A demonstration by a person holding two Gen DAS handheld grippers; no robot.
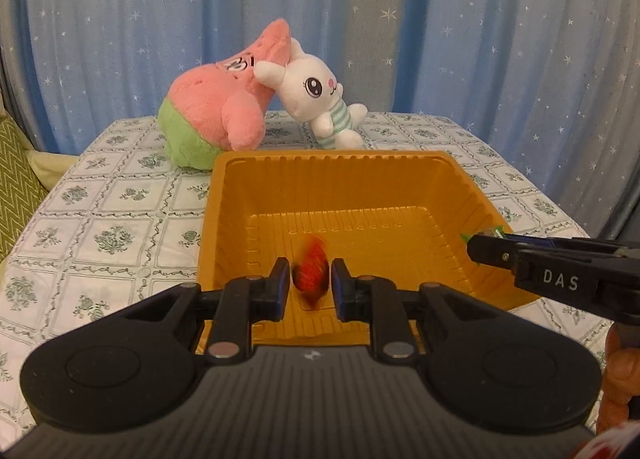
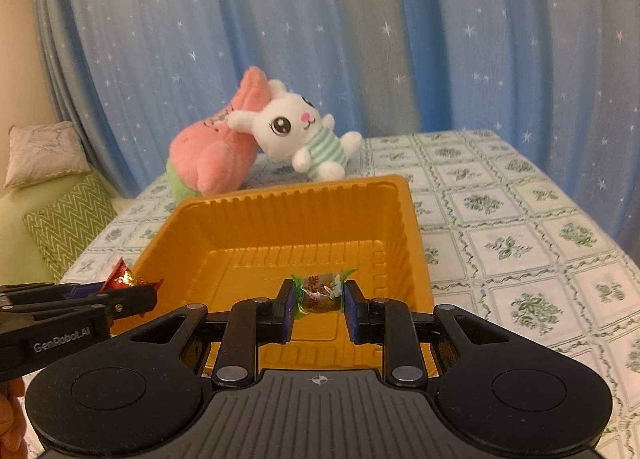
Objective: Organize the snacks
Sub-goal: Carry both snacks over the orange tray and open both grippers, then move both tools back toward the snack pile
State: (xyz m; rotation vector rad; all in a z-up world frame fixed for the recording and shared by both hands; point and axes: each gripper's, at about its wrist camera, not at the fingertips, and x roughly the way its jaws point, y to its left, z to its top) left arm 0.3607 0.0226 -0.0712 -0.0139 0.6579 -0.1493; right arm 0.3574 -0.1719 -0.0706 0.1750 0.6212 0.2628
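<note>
An orange plastic tray (image 1: 332, 158) (image 2: 304, 189) with ribbed walls stands on the table, with nothing lying on its floor. My left gripper (image 1: 310, 279) is shut on a red foil-wrapped candy (image 1: 313, 275), which hangs over the tray's near part. From the right wrist view that left gripper (image 2: 146, 295) reaches in over the tray's left rim, the red candy (image 2: 126, 277) at its tips. My right gripper (image 2: 320, 295) is shut on a brown candy in a green-ended wrapper (image 2: 319, 293), above the tray's near side. In the left wrist view the right gripper (image 1: 478, 247) comes over the right rim.
A pink and green plush (image 1: 224, 107) and a white rabbit plush (image 1: 316, 99) lean together just behind the tray. A flower-patterned tablecloth (image 2: 520, 243) covers the table. A blue starred curtain (image 2: 360, 39) hangs behind, and green zigzag cushions (image 2: 68, 219) lie off the left edge.
</note>
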